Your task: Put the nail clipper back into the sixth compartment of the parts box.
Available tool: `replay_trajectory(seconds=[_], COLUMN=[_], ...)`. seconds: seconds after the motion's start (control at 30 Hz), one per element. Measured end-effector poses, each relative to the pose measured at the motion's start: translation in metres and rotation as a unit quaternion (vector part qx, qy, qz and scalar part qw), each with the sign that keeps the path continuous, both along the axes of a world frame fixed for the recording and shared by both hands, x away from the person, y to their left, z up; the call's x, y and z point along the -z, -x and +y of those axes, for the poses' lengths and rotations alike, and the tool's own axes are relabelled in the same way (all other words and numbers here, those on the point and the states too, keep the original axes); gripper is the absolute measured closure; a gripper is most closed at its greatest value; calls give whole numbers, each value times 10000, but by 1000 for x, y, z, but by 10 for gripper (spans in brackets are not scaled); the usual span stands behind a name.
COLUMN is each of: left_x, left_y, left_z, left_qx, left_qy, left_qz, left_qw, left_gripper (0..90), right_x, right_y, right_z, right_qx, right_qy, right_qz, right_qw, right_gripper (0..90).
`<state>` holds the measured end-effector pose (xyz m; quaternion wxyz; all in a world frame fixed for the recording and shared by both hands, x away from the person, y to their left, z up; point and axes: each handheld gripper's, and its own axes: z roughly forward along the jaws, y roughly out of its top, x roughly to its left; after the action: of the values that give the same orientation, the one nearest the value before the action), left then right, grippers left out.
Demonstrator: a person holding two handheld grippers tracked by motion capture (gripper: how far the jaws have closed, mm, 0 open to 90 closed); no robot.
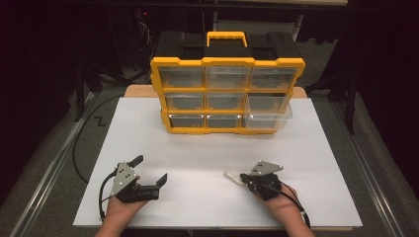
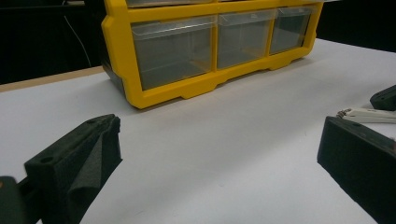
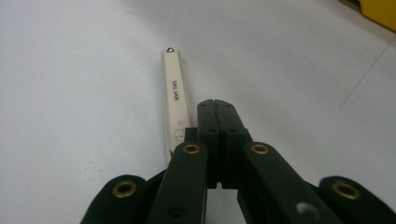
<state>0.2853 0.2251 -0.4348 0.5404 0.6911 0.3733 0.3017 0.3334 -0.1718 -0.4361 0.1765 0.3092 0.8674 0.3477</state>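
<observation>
A slim white bar with small print lies flat on the white table, near its front right. My right gripper rests low over the table with its jaws shut together. In the right gripper view the white bar lies just left of the closed right gripper, not between the jaws. My left gripper sits at the front left, jaws wide open with nothing between them. In the left gripper view the left gripper faces the organizer, and the white bar shows at the right edge.
A yellow and black drawer organizer with clear drawers stands at the back of the table. Its bottom right drawer is pulled out a little. The organizer has a corner in the right gripper view. Bare white table lies between the grippers and the organizer.
</observation>
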Motion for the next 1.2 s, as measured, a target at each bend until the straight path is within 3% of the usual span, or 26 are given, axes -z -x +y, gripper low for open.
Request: replay_trajectory(seconds=[0.3,0.43,0.53,0.83,1.13,1.2], left_x=[0,0,0,0,0,0], left_y=[0,0,0,0,0,0], left_z=[0,1,1,1,2,2], left_qx=[4,0,-6,3,4,18], left_qy=[1,1,1,7,12,6], left_qz=[3,5,2,5,0,1], left_qw=[10000,10000,10000,10000,10000,10000], left_gripper=[3,3,3,3,3,3], right_x=[1,-3,-6,-7,-4,-4], right_y=[2,2,1,-6,-7,-8], right_z=[-2,-8,-17,-36,-34,-33], right_qx=[-27,129,332,748,649,665], right_qy=[-78,-213,-382,-726,-949,-937], right_qz=[25,-119,-234,-138,-2,-2], right_qw=[10000,9996,9984,9945,9934,9934], right_gripper=[900,895,832,487,143,21])
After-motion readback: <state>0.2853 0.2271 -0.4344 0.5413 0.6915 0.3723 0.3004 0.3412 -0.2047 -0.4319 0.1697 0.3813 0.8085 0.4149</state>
